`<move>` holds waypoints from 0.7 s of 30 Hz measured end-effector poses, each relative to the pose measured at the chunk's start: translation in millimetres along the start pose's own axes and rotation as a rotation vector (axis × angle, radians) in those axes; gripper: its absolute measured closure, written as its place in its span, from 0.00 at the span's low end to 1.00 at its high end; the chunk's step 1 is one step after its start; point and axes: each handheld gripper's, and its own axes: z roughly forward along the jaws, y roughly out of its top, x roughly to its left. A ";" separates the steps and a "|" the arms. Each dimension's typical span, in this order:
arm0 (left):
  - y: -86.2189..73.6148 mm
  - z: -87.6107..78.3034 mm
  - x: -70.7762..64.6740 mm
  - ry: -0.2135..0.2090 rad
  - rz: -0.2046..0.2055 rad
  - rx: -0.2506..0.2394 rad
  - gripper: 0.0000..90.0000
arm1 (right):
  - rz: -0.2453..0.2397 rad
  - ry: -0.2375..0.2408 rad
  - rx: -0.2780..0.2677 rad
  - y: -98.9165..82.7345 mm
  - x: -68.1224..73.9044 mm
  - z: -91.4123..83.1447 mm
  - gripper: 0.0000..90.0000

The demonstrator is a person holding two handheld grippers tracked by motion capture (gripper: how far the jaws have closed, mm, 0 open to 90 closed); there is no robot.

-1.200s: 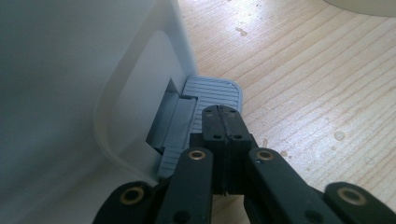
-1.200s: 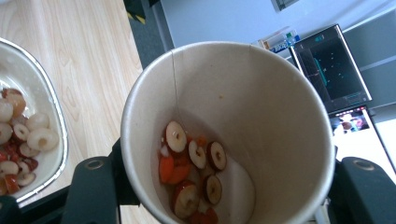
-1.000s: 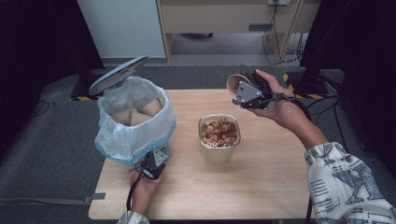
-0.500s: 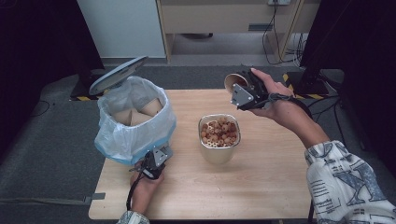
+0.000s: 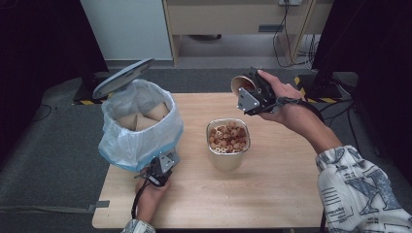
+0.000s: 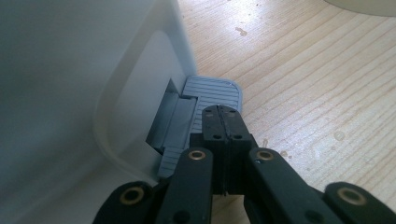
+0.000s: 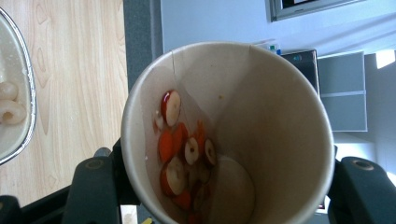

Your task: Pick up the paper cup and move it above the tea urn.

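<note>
High view — wooden table (image 5: 272, 194) on grey carpet (image 5: 53, 145) — dark surroundings.

The jaws, pressed together, rest on the bin's grey ribbed pedal (image 6: 212, 95) above the wooden table (image 6: 303, 79).

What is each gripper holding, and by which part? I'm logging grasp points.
The right gripper clamps the paper cup by its side wall. The left gripper holds nothing; its shut jaws press the bin's pedal.

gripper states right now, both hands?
Left gripper: shut, jaws together, tips pressing down on the grey pedal of the bin.
Right gripper: shut on the paper cup, held tipped over.
</note>
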 end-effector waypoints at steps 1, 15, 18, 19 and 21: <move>0.0 0.0 0.0 0.000 0.000 0.000 0.99 | -0.001 0.000 -0.002 0.2 -0.3 -0.1 0.40; 0.0 0.1 -0.1 0.000 -0.001 -0.001 0.99 | -0.028 -0.022 0.002 5.5 -9.9 -7.1 0.40; 0.0 0.1 -0.1 0.000 0.000 -0.001 0.99 | -0.090 -0.039 0.025 6.9 -9.3 -8.1 0.40; 0.0 0.1 -0.1 0.000 0.000 -0.001 0.99 | -0.090 -0.039 0.025 6.9 -9.3 -8.1 0.40; 0.1 0.1 -0.2 0.001 0.001 0.000 0.99 | -0.126 -0.047 0.037 7.6 -7.7 -7.7 0.40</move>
